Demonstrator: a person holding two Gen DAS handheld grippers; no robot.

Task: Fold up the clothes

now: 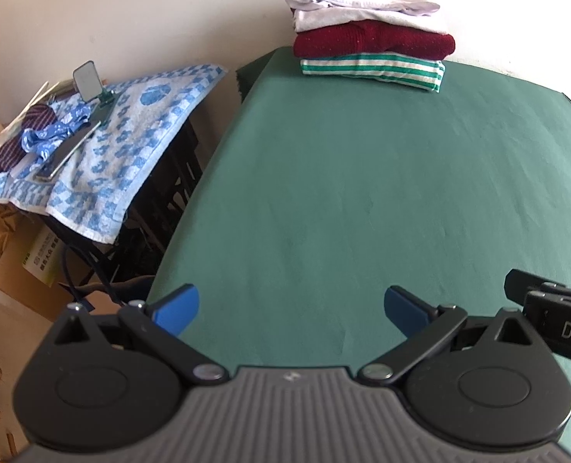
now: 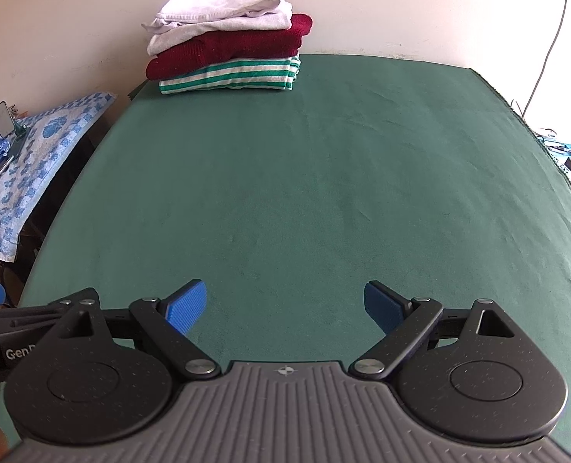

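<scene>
A green cloth covers the table, bare across its middle; nearest, the left gripper and right gripper hover side by side, jaws wide apart, holding nothing; at the far edge by the wall sits a pile of folded clothes: striped shirt, red sweater, white tops. Likely soft, light and floppy; best pinched at hems or corners.
</scene>
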